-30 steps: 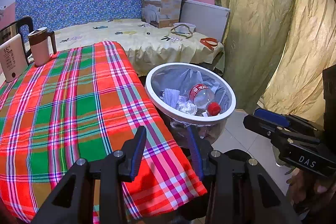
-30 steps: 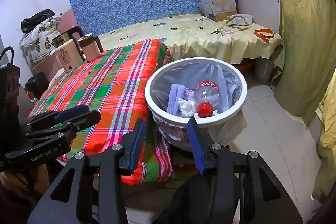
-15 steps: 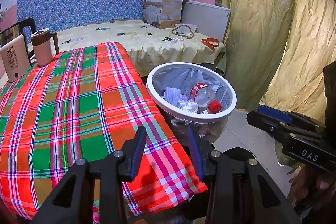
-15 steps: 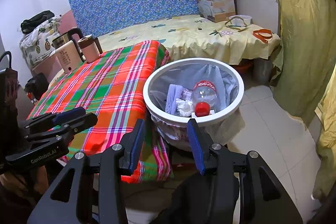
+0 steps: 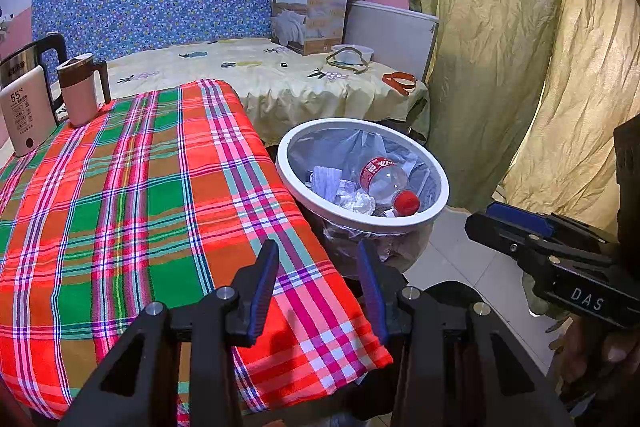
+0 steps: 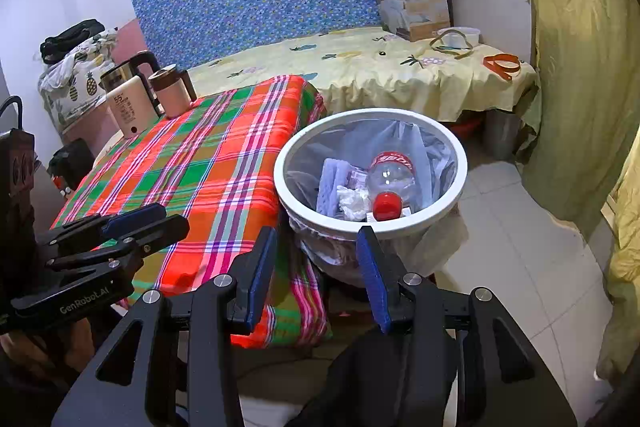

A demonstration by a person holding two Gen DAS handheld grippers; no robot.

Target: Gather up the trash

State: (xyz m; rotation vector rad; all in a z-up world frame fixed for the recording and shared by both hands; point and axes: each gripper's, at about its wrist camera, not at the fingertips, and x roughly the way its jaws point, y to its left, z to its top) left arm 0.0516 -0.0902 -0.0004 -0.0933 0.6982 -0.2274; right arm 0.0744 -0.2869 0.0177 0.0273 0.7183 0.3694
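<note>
While both tools hang empty, the left gripper [image 5: 318,283] and the right gripper [image 6: 320,273] each show jaws parted with nothing between the pads. Collected trash lies inside the white-rimmed bin [image 6: 456,143] at frame centre: a clear plastic bottle [image 6: 390,179] with a red cap, crumpled tissue [image 6: 352,201] and a folded wrapper. Judged by appearance, the bottle is light, thin-walled and slippery, best taken across the body below the label; tissue is soft and compresses. The thin bin liner looks easily torn. Left of the bin, a plaid tablecloth [image 5: 120,195] covers the table, apparently bare of trash. Pale floor tiles [image 6: 520,267] fill the lower right.
</note>
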